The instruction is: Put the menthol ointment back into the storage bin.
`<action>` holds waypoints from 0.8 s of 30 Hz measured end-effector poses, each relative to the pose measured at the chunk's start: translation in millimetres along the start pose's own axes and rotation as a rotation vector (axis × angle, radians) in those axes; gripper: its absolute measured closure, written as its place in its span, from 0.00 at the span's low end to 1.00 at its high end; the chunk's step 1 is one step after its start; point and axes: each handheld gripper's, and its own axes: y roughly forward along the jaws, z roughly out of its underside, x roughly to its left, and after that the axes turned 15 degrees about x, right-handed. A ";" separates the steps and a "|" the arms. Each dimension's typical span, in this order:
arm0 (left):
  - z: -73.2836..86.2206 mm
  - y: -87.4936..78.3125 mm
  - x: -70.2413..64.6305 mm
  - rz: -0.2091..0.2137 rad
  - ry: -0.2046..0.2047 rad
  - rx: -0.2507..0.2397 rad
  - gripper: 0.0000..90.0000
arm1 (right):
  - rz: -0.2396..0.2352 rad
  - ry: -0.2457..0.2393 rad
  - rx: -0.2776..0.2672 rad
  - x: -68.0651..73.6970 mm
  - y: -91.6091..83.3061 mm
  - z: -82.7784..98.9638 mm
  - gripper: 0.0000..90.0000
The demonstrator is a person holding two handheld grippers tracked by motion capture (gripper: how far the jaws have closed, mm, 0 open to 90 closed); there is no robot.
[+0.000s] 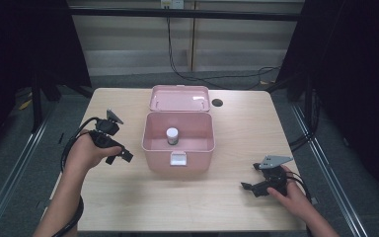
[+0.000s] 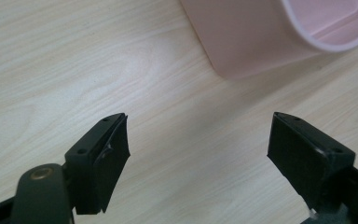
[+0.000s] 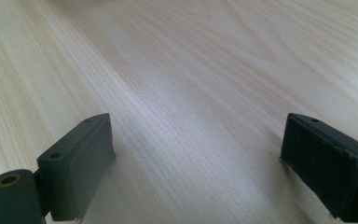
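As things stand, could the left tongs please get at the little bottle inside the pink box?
Probably yes: the box has its lid swung back, the bottle stands alone inside, and the open left tongs sit just beside the box with nothing between.

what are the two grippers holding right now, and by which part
Nothing is held. The left gripper stands open over bare table beside the pink box; the right gripper is open over bare wood too.

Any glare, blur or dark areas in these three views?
High view: sharp, dark at both sides, a small glare spot on the pink box lid. Left gripper view: bright sheen on the table; box corner slightly soft. Right gripper view: broad sheen on the wood, far edge blurred.
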 end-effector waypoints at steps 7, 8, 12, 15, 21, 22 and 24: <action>4.6 14.7 0.7 -0.002 0.017 -0.008 0.22 | 0.000 0.000 0.000 -0.1 0.0 0.0 0.10; 5.1 16.9 1.1 -0.003 0.033 -0.012 0.22 | 0.000 0.000 0.000 0.0 0.0 0.0 0.10; 7.5 27.4 -0.6 -0.012 0.045 -0.009 0.21 | 0.000 0.000 0.000 0.0 0.0 0.0 0.10; 9.8 33.5 -2.0 -0.009 0.048 -0.020 0.21 | 0.000 0.000 0.000 0.0 0.0 0.0 0.10; 15.1 49.0 -2.6 -0.003 0.048 -0.023 0.21 | 0.000 0.000 0.000 0.0 0.0 0.0 0.10; 16.3 51.2 -2.2 0.002 0.049 -0.025 0.21 | 0.000 0.000 0.000 0.0 0.0 0.0 0.10; 18.4 55.8 -1.3 0.000 0.047 -0.025 0.21 | 0.000 0.000 0.000 0.0 0.0 0.0 0.10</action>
